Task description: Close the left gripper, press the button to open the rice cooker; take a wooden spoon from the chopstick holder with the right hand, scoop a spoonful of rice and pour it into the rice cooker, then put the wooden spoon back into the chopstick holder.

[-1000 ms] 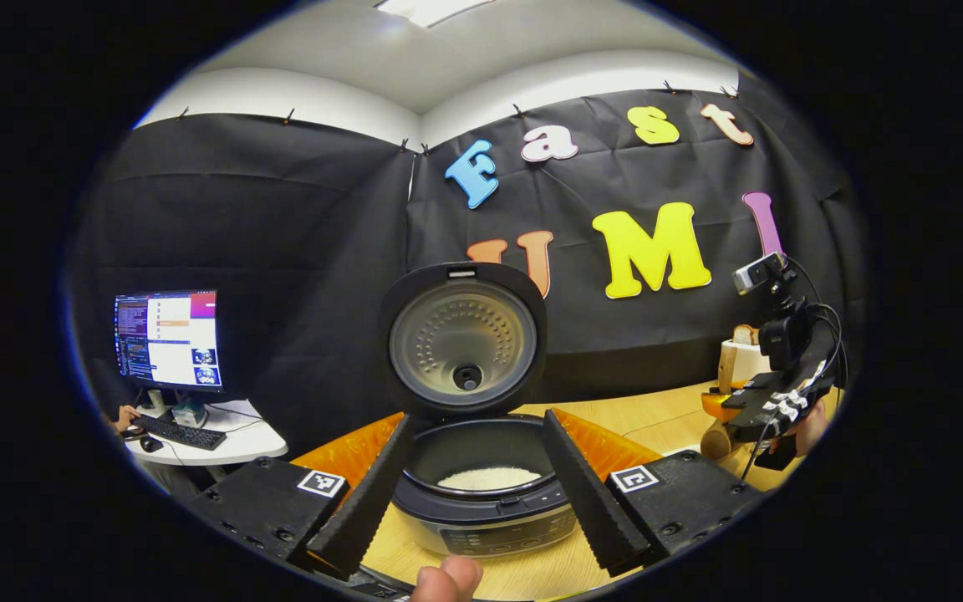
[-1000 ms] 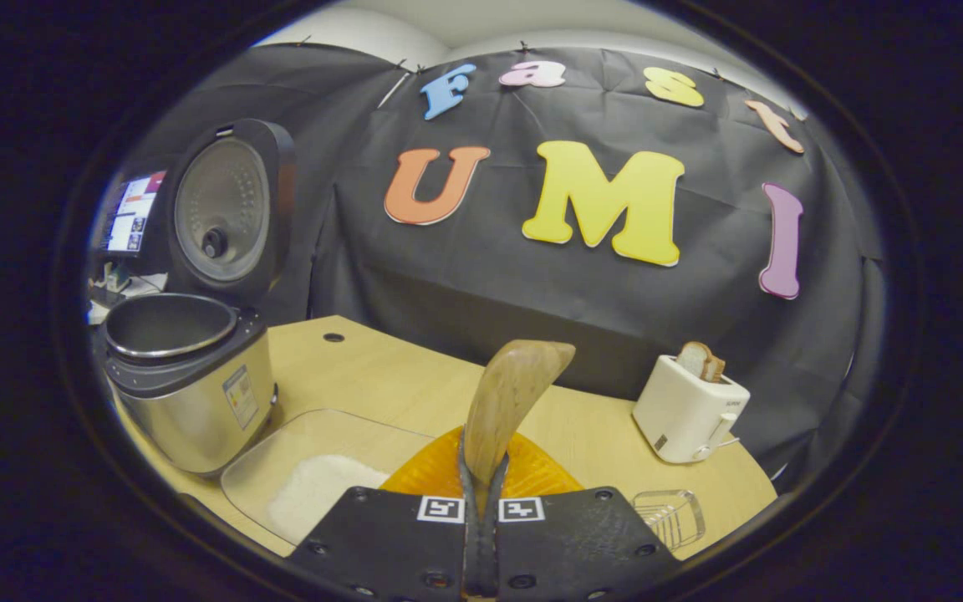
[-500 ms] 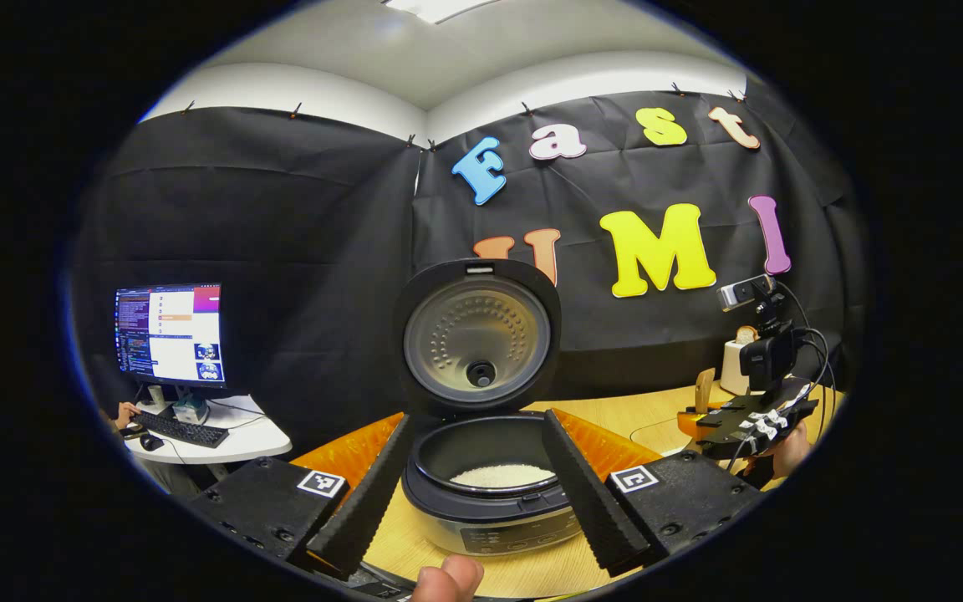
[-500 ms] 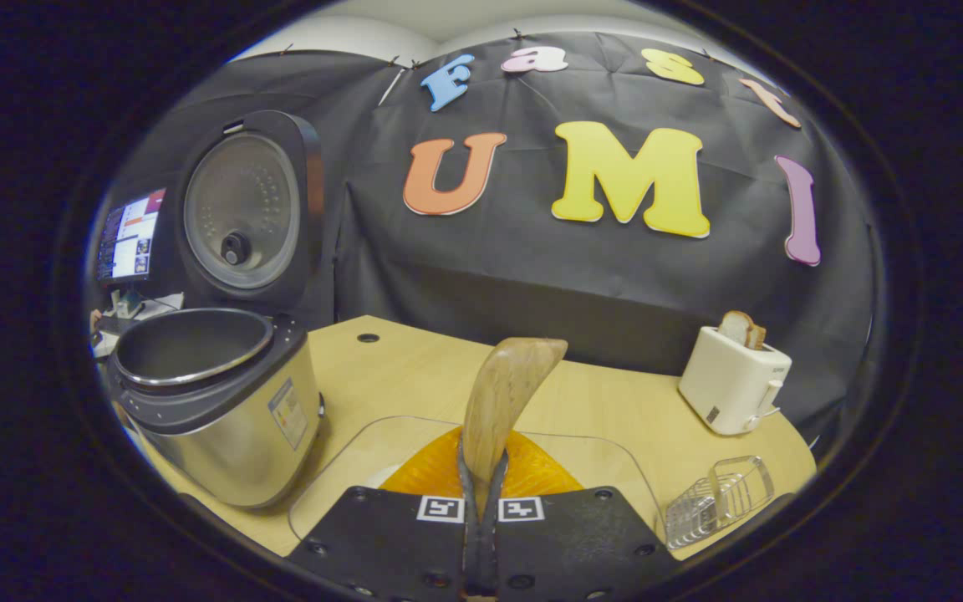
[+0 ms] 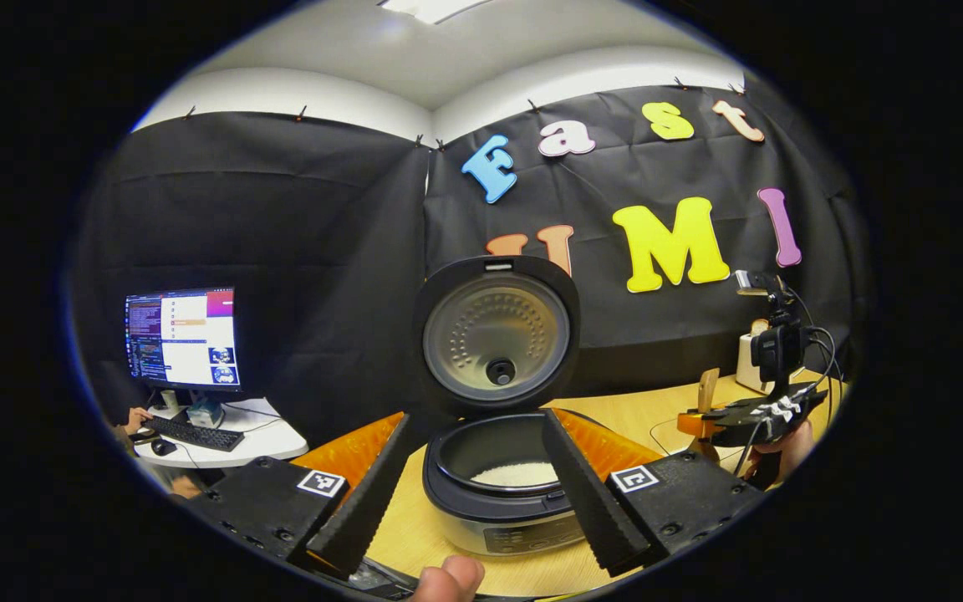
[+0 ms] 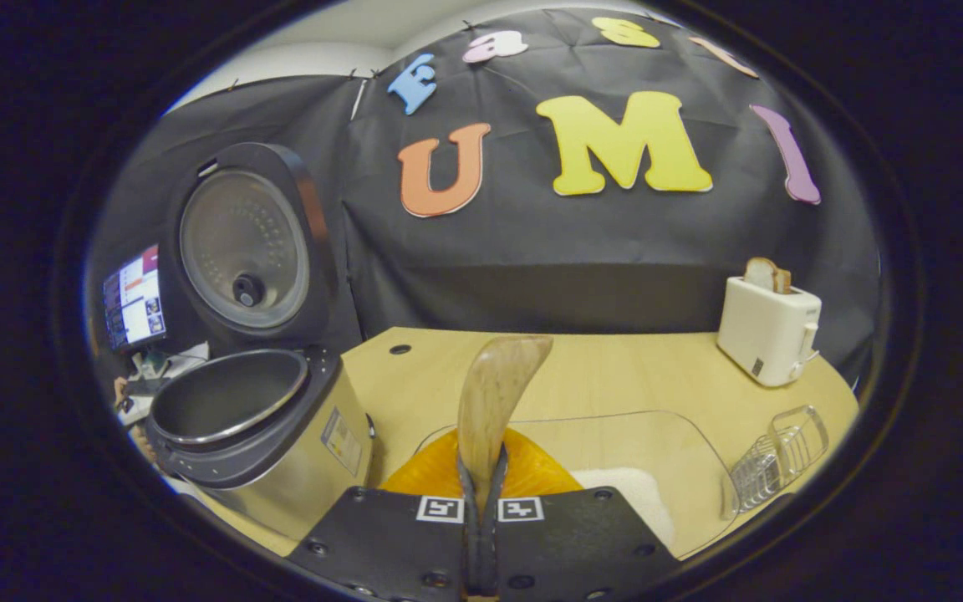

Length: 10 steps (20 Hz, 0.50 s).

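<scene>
Right gripper [image 6: 481, 502]: both fingers pinched tight on the handle of the pale wooden spoon [image 6: 494, 401]; spoon's long axis runs forward and up out of the fingers, bowl end highest, tip curling slightly to the right in the right gripper view; no rice visible on it from here; it hangs over the near edge of the clear rectangular tray [image 6: 615, 435], white rice heap [image 6: 632, 493] in the tray just right of the gripper.

Left gripper [image 5: 469, 477]: fingers spread wide, nothing between them; they frame the black-and-steel rice cooker [image 5: 515, 493] from the front, not touching it; a thumb tip [image 5: 448, 577] shows at the bottom edge.

Cooker lid [image 5: 494, 334] stands fully up, inner plate facing the left gripper; inner pot holds a low patch of white rice [image 5: 519, 474]; in the right gripper view the cooker [image 6: 272, 443] sits to the left of the tray, on the light wood table [image 6: 615, 368].

In the left gripper view the right gripper [image 5: 761, 414] shows far right over the table, a hand under it, spoon standing upright from its front, well apart from the cooker.

White toaster [image 6: 770, 326] with a bread slice at the back right of the table; small wire rack [image 6: 782, 456] at the right table edge, beside the tray; monitor [image 5: 183, 339] and keyboard on a side desk at far left.
</scene>
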Motion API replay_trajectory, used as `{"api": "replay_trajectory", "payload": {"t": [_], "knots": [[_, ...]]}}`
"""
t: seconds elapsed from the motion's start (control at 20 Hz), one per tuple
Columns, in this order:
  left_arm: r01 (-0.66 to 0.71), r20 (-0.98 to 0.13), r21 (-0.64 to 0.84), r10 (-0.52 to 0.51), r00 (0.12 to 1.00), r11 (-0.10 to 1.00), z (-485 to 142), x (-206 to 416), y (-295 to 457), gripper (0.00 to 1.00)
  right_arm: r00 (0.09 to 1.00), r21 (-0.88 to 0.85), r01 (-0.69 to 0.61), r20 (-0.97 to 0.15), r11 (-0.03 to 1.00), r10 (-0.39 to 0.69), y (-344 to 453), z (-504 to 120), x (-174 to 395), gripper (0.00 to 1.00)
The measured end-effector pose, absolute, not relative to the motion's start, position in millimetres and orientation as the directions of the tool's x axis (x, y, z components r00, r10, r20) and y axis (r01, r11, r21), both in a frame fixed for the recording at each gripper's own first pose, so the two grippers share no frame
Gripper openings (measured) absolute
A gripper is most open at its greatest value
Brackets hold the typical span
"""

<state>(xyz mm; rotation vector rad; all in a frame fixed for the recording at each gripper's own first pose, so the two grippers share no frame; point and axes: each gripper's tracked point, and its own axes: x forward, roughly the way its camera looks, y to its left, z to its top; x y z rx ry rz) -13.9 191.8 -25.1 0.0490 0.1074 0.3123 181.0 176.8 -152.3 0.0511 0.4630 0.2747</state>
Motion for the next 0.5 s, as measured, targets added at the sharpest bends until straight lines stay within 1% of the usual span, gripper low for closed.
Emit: {"api": "replay_trajectory", "payload": {"t": [0.3, 0.5], "knots": [[-0.292, -0.091, 0.064, 0.297, 0.951, 0.954, -22.6, -15.1, 188.1, 0.99, 0.853, 0.28, -0.2, -0.423, 0.939, 0.308, 179.9, -139.9, 181.2, 0.0], [-0.283, -0.08, 0.061, 0.287, 0.954, 0.957, -19.1, -15.0, 184.9, 0.99, 0.855, 0.361, -0.168, -0.41, 0.917, 0.318, 171.9, -136.6, 180.9, 0.0]]}}
